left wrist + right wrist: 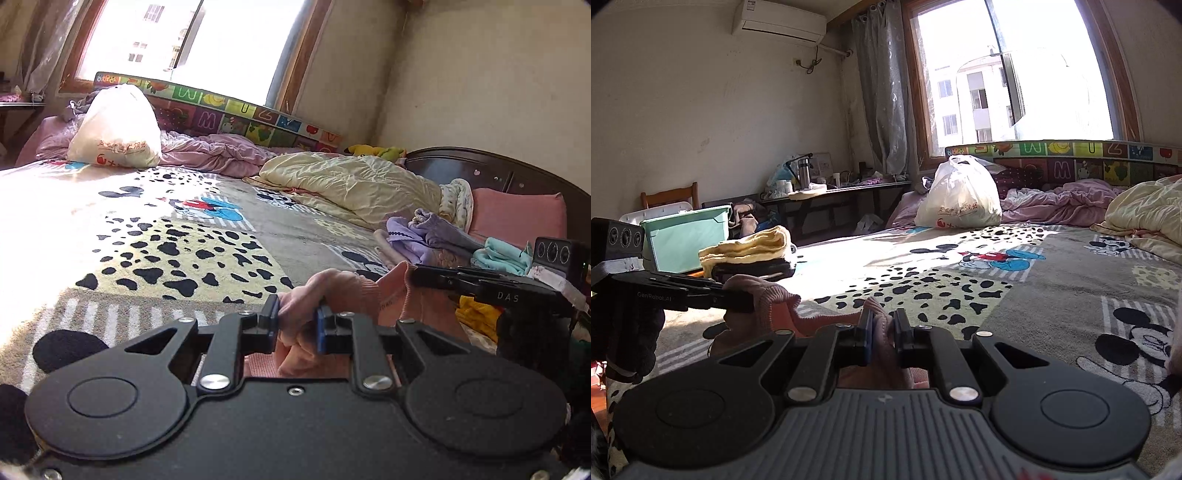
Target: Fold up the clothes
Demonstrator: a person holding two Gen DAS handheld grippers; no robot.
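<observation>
Fingers, left: the left gripper (297, 325) has its blue-padded fingers pinched on a bunched edge of the pink garment (332, 295).
Fingers, right: the right gripper (882, 334) is likewise clamped on a fold of the same pink knit, close beside the other one.
Garment: it hangs gathered between the two grippers, low over the near edge of the bed (1052, 295), not yet spread flat.
Step in hand: looks like the start of a fold, both corners taken up and the cloth not yet pulled straight.
Next move: I'd judge the grippers need to draw apart to tension the edge, then lay the piece down on the spotted cartoon blanket (166, 240).
Done pile: a yellow and black folded stack (750, 254) sits to the left, near a green bin (683, 236).
Waiting pile: purple and teal clothes (436, 236) lie by the pink pillow (517, 214).
Far end: a white plastic bag (960, 199) stands under the window.
</observation>
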